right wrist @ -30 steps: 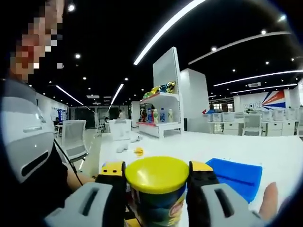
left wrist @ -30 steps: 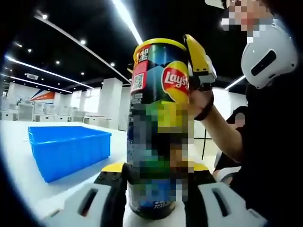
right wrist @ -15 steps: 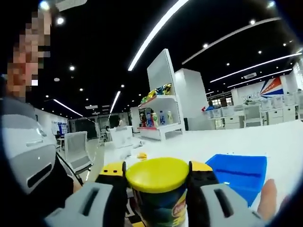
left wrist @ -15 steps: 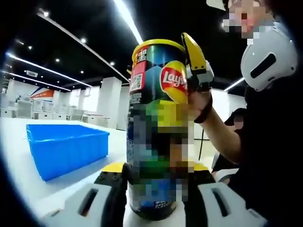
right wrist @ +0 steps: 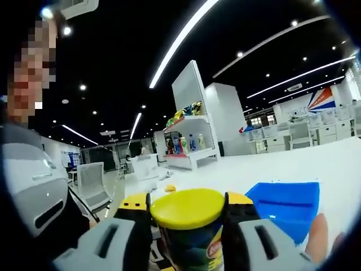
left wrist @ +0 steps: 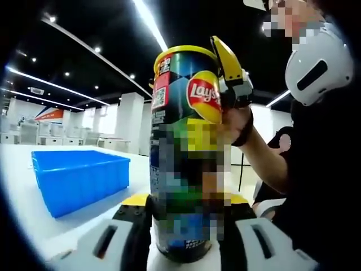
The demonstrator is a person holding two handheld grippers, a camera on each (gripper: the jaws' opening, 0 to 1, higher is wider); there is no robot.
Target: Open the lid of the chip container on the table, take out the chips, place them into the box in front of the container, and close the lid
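Left gripper view: we see the chip container (left wrist: 186,152) standing upright on the white table (left wrist: 22,197), long axis vertical, its yellow lid (left wrist: 186,52) on top. The left gripper (left wrist: 185,226) is clenched on the container's lower body, a jaw against each side. The right gripper (left wrist: 228,70) comes in from the right at the lid's rim, its yellow finger against the lid edge; a hand (left wrist: 237,121) holds it just beside the container's upper wall. The blue box (left wrist: 79,175) sits on the table to the left, apart from the container, with bare tabletop between them. A person's dark sleeve and torso crowd the right side.

Right gripper view: we look across the lid (right wrist: 188,208) from the side. The right gripper (right wrist: 188,214) has a jaw pressed to each side of the lid, grasping it. The container (right wrist: 194,245) drops out of the bottom of the view. The box (right wrist: 285,206) lies to the right beyond it. A fingertip (right wrist: 317,237) shows at lower right. Farther off we note a shelf of goods (right wrist: 189,132) and a chair (right wrist: 90,180) at left; the table (right wrist: 316,166) runs wide to the right.
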